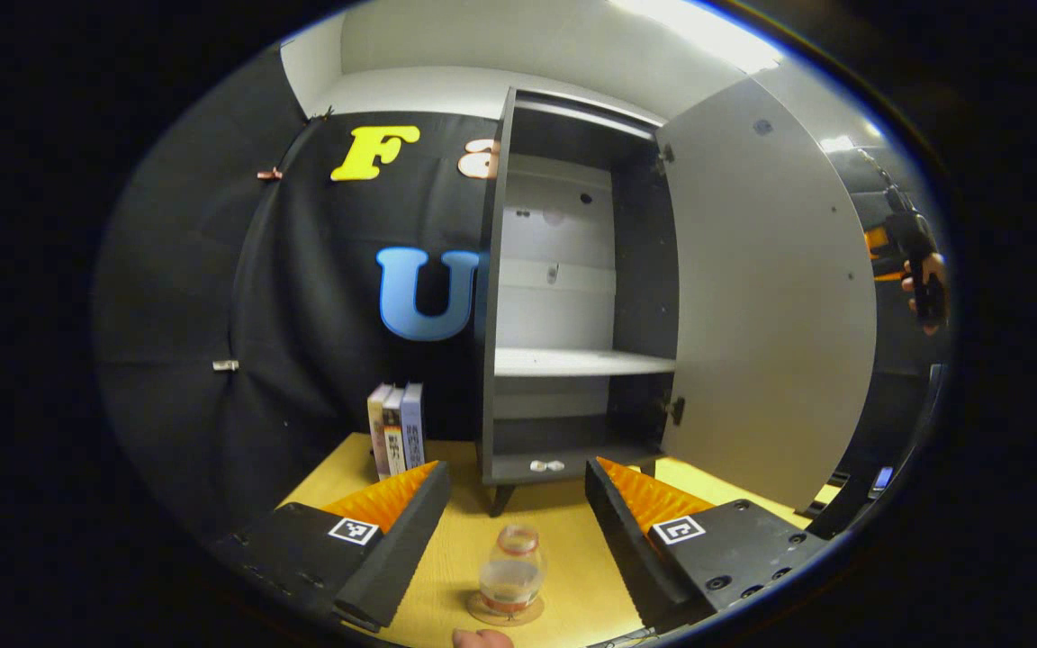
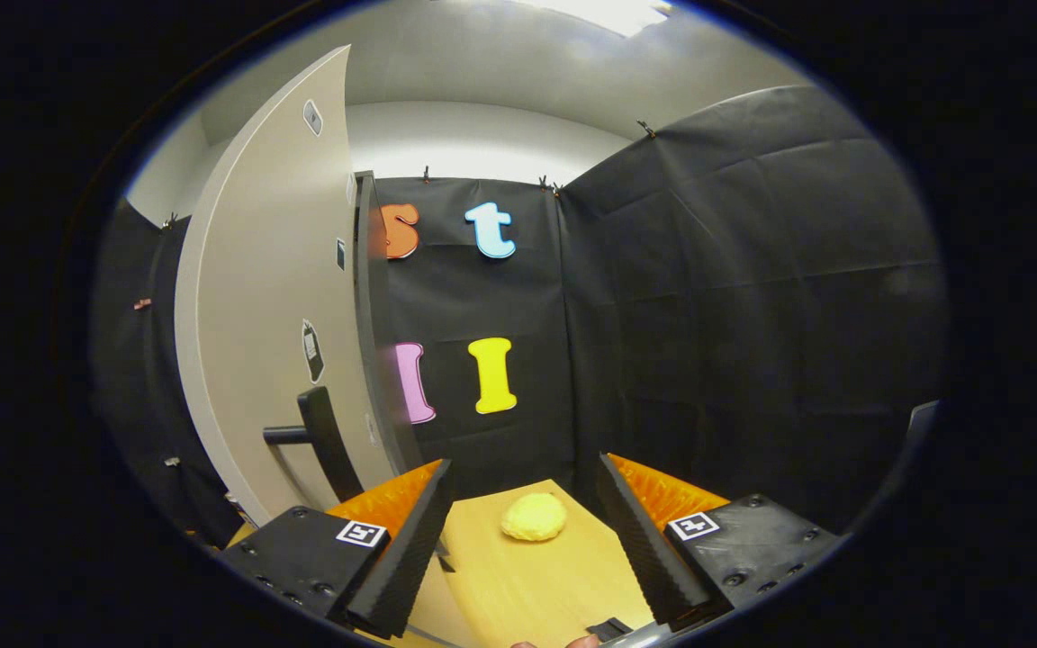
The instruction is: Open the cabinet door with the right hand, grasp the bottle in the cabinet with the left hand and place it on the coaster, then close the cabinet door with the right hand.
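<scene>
Nearest the lens in the left gripper view, the left gripper (image 1: 511,526) has its two fingers spread wide, pinching nothing. Between them, low in the gap and clear of both fingers, the bottle (image 1: 510,571) stands upright on the round coaster (image 1: 506,614), which lies on the yellow wooden desk (image 1: 563,549). A fingertip of the person's hand (image 1: 482,638) shows at the very bottom edge, just below the coaster.

Farther back on the desk, a few books (image 1: 396,429) stand upright beside the left side of the cabinet (image 1: 491,297). Its interior is dark-walled with a pale shelf (image 1: 580,362) across the middle. Hinged on the cabinet's right side, the cabinet door (image 1: 766,297) stands swung wide. Beyond the door's outer edge, well apart from the bottle, the other handheld gripper and the hand holding it (image 1: 924,274) appear at the far right.

Close to the lens in the right gripper view, the right gripper (image 2: 523,540) likewise has its fingers spread wide with nothing between them and touches nothing. Just left of its left finger the door handle (image 2: 320,439) juts from the outer face of the cabinet door (image 2: 266,297). Ahead on the desk (image 2: 536,585) lies a rounded yellow lump (image 2: 534,517), short of the black cloth wall.
</scene>
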Demonstrator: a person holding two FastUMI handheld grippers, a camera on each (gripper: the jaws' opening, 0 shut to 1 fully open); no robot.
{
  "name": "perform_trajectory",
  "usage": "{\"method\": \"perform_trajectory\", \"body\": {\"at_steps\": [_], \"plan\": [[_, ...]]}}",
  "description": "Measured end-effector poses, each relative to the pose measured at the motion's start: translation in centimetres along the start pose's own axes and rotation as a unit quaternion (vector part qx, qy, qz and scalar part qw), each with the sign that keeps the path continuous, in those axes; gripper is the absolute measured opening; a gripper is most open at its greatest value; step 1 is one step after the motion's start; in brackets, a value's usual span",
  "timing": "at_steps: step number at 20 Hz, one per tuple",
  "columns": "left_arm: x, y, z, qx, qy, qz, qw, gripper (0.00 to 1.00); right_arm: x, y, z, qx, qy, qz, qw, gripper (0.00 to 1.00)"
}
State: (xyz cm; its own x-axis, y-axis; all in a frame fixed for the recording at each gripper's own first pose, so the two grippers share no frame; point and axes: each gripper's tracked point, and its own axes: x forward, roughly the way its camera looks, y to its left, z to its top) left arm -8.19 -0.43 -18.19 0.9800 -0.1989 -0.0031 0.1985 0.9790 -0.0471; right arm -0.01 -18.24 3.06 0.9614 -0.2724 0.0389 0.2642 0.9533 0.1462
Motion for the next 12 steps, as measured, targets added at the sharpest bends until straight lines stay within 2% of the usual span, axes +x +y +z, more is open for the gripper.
{"method": "perform_trajectory", "body": {"at_steps": [3,6,8,12], "plan": [[1.6,-1.6,4.1,0.009,-0.007,0.001,1.000,0.92,0.2,-0.1,0.1,0.015,0.002,0.010,1.000,0.98],[3.1,-2.7,6.4,0.006,0.007,0.005,1.000,0.95,0.0,0.1,0.4,0.022,-0.007,0.015,1.000,0.97],[3.9,-3.1,8.0,0.000,0.007,0.011,1.000,0.92,-0.4,0.3,0.2,0.016,-0.010,0.018,1.000,0.97],[4.9,-4.0,10.4,-0.004,0.000,0.012,1.000,0.94,-1.1,1.0,0.0,0.019,-0.010,0.024,0.999,0.98]]}}
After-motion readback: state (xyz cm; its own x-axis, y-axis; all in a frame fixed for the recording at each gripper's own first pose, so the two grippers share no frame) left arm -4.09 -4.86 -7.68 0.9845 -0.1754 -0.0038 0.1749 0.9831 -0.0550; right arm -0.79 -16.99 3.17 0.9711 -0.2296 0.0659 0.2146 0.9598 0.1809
